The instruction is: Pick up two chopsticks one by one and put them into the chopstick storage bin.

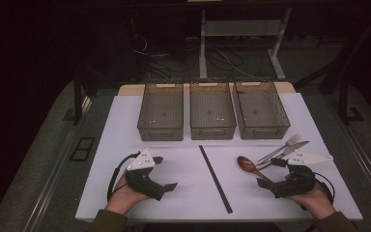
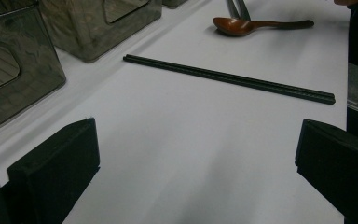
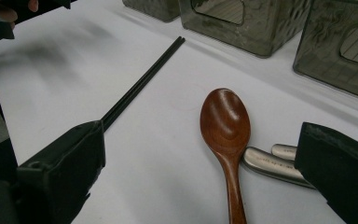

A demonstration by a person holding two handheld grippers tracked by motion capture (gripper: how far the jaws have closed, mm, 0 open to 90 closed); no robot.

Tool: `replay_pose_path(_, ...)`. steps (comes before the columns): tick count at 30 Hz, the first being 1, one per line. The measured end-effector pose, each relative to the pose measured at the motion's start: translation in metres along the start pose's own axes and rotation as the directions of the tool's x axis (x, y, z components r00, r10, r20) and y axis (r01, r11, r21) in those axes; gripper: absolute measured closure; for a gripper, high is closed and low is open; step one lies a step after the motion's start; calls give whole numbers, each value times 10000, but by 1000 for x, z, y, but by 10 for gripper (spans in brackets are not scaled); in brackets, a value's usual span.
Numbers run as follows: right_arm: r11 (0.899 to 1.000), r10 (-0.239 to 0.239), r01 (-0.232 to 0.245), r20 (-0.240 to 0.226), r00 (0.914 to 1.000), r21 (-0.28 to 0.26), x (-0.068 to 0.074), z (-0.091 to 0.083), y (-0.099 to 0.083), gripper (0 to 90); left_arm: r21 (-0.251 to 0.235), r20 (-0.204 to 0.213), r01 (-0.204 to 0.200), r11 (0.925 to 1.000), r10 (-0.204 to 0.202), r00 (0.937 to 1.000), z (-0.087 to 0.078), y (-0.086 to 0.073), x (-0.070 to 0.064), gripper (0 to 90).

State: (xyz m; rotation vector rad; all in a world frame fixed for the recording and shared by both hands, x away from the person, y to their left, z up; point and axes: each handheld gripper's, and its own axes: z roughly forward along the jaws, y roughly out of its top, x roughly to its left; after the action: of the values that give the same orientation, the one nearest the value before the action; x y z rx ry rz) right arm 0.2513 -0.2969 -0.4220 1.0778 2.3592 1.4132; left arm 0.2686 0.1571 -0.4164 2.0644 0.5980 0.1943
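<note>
Wooden spoon: smooth, reddish-brown, oval bowl, lying flat on the white surface directly ahead of the right tool, its handle running back between that tool's two black jaws. The jaws stand wide apart, released, gripping nothing. Two rounded metal handles, of a fork and a knife, lie just beside the spoon's handle, touching it, partly hidden behind the tool's right-hand jaw. A pair of slim black chopsticks, straight and matte, lies to the tool's left, well apart from the spoon. Left tool: jaws likewise spread, released; the chopsticks lie ahead of it, crosswise. Three translucent grey rectangular bins, ribbed inside with cut-out handles, stand in a row beyond both tools.
</note>
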Motion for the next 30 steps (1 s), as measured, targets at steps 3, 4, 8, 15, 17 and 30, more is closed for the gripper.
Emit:
replay_pose_path(3,10000,30,-30,-10,10000,51,0,0,0,20,-12,0,14,10000,-14,10000,0,0,0,0)
replay_pose_path(4,10000,19,-19,-14,10000,56,0,1,0,20,-11,1,19,10000,-19,10000,0,0,0,0)
replay_pose_path(8,9999,12,-12,-36,10000,105,1,1,1,20,20,31,12,10000,-12,10000,0,0,0,0)
replay_pose_path(15,9999,31,-29,-122,9999,145,4,3,4,21,-14,74,50,10000,-50,10000,0,0,0,0)
replay_pose_path(17,9999,33,-30,-170,9999,163,4,4,4,21,-19,71,62,10000,-62,10000,0,0,0,0)
replay_pose_path(30,9991,-117,133,-401,9991,403,15,18,15,21,-13,125,61,10000,-61,9999,2,-1,-1,0)
